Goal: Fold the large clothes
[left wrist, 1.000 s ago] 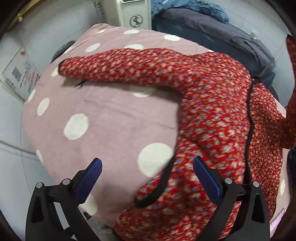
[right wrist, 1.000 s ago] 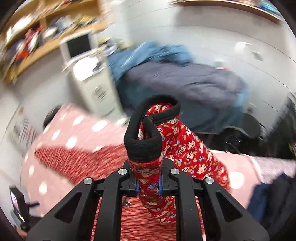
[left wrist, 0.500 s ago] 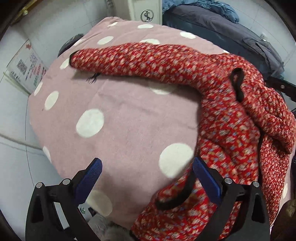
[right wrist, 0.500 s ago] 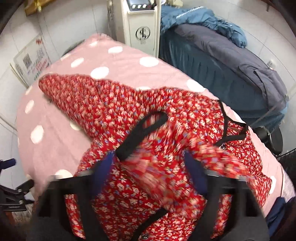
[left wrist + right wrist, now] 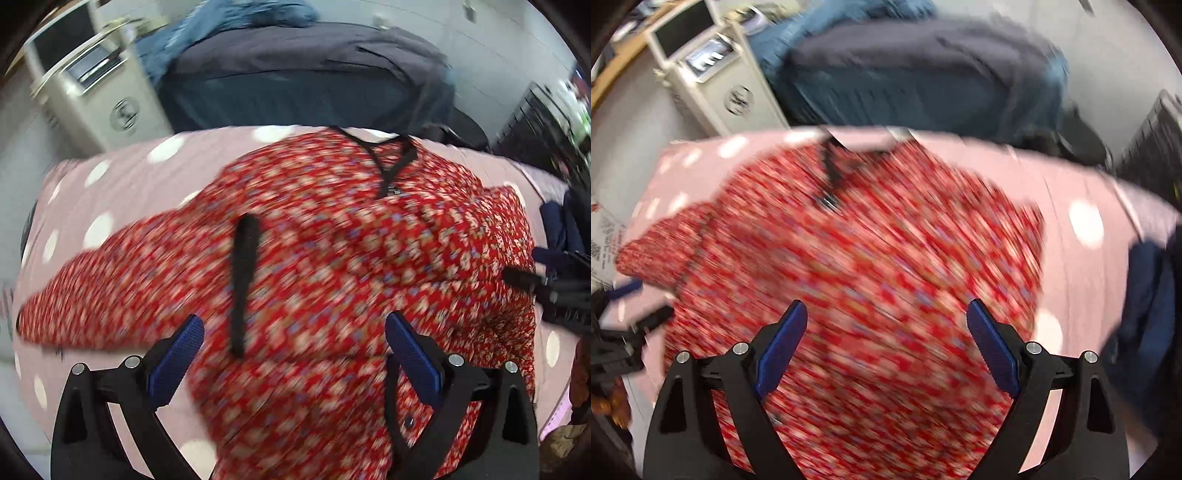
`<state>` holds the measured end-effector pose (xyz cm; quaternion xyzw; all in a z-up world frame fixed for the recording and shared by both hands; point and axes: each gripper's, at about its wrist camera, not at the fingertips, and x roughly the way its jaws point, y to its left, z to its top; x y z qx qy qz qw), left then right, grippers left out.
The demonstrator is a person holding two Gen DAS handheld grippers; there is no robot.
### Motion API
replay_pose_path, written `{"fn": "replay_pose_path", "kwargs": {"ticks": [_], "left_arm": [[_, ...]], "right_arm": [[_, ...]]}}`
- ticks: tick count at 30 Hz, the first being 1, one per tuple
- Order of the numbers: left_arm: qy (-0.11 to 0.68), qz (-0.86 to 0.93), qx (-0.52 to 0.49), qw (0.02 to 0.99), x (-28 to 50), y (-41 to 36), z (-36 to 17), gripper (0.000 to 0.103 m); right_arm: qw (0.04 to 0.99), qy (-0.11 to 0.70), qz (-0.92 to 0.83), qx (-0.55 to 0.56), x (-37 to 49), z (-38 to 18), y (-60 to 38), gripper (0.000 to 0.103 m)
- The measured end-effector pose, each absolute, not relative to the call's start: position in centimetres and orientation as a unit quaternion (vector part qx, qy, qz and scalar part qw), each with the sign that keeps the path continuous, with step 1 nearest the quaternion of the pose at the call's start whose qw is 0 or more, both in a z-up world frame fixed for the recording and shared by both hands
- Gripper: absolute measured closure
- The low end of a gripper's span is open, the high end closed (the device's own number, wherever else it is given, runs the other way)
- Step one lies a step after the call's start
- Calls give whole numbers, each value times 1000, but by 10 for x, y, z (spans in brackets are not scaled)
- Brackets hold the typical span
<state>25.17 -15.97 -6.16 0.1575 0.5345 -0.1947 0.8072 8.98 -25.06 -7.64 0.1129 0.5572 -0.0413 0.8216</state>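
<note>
Pink white-dotted cloth-covered table (image 5: 122, 173); cream cabinet (image 5: 92, 99) and dark blue-grey draped bedding (image 5: 303, 85) beyond. Red floral long-sleeved garment (image 5: 332, 251) lies ahead of both fingers' tips, black V-neckline (image 5: 391, 162) far end, sleeve (image 5: 92, 295) stretching left. Left gripper (image 5: 293, 354) and right gripper (image 5: 886, 343): fingers apart, nothing between.

Red floral garment (image 5: 332, 258) with black trim on pink white-dotted cover (image 5: 122, 177).

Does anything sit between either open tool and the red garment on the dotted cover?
Nothing visible does. The left tool and right tool both hang open directly over the red garment, which lies spread on the pink dotted cover. Only its own black-cuffed sleeve lies across it.
</note>
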Motion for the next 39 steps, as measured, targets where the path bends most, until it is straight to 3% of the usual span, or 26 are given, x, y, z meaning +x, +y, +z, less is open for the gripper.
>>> {"fn": "replay_pose_path", "kwargs": {"ticks": [8, 12, 25, 30, 33, 39], "left_arm": [[620, -159, 193, 744, 289, -213, -144, 5], [626, -161, 179, 741, 298, -214, -151, 5], [603, -153, 155, 768, 280, -204, -163, 4], [600, -166, 149, 768, 264, -191, -153, 5], [596, -177, 128, 773, 261, -179, -139, 6], [562, -183, 2, 807, 248, -109, -88, 6]], "right_arm": [[791, 603, -54, 84, 101, -131, -249, 14], [776, 623, -64, 76, 121, -152, -244, 6], [787, 608, -87, 54, 142, -180, -215, 4], [777, 621, -81, 61, 142, -175, -210, 4], [774, 622, -78, 83, 127, -143, -232, 5], [786, 597, -60, 151, 111, -101, -237, 5]]}}
